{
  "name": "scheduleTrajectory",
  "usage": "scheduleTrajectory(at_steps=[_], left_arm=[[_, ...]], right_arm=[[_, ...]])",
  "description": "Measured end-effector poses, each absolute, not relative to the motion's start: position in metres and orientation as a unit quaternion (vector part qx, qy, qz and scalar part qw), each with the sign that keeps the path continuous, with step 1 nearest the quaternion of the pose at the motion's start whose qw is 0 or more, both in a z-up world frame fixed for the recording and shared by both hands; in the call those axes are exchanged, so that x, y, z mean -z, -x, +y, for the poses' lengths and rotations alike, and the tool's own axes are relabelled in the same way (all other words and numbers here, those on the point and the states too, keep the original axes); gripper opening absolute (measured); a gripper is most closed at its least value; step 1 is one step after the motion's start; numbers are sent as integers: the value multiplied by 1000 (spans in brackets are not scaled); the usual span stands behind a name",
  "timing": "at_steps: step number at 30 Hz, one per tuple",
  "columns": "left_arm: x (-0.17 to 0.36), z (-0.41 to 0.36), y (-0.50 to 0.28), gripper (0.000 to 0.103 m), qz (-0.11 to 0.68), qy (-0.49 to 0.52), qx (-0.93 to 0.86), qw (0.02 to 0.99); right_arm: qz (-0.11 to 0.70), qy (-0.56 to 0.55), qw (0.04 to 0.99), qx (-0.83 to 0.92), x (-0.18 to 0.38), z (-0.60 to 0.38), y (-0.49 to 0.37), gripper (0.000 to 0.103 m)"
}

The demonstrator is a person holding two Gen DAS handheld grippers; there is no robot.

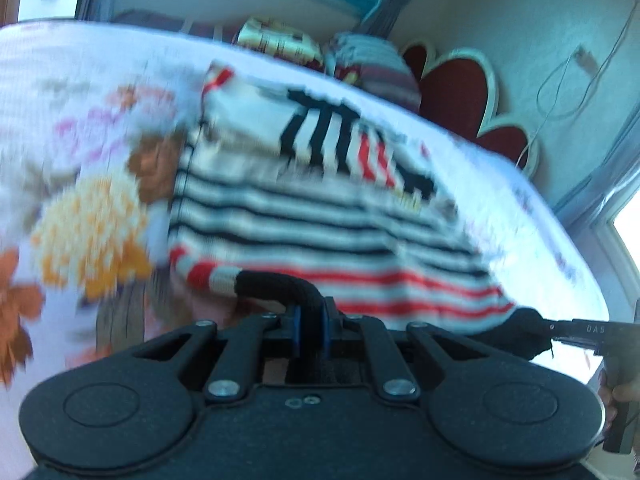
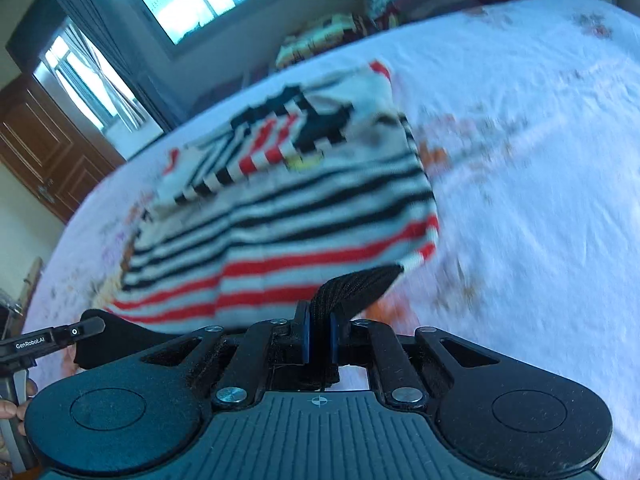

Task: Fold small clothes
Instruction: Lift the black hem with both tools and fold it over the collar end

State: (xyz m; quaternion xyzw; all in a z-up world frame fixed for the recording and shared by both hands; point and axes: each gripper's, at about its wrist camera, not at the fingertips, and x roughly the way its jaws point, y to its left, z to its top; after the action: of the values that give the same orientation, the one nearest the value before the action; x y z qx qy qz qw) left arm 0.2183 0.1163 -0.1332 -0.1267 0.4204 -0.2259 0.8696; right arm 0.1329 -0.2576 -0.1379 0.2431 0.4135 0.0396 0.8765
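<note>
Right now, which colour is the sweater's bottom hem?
Black hem, clearest in the right wrist view.

The small white knitted sweater with black and red stripes hangs by its black hem, pinched between both grippers' fingers.

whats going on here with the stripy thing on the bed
A person is folding a small striped knitted sweater on a bed with a floral sheet. Each hand works a hand-held gripper. The left hand-held gripper is shut on the black hem at one corner, and the right hand-held gripper is shut on the hem at the other corner. That near edge is raised off the sheet; the rest of the sweater lies on the bed.
</note>
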Motion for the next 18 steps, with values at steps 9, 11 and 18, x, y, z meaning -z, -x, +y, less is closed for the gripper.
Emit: scheduleTrajectory(at_steps=[9, 11, 18], left_arm=[[103, 97, -280, 9, 355, 143, 226, 896], [101, 91, -297, 9, 343, 142, 223, 901], [104, 69, -366, 9, 323, 151, 204, 912]], right_arm=[[338, -252, 906, -48, 102, -274, -204, 9], [327, -256, 908, -47, 102, -278, -224, 9], [308, -283, 908, -33, 117, -298, -305, 8]])
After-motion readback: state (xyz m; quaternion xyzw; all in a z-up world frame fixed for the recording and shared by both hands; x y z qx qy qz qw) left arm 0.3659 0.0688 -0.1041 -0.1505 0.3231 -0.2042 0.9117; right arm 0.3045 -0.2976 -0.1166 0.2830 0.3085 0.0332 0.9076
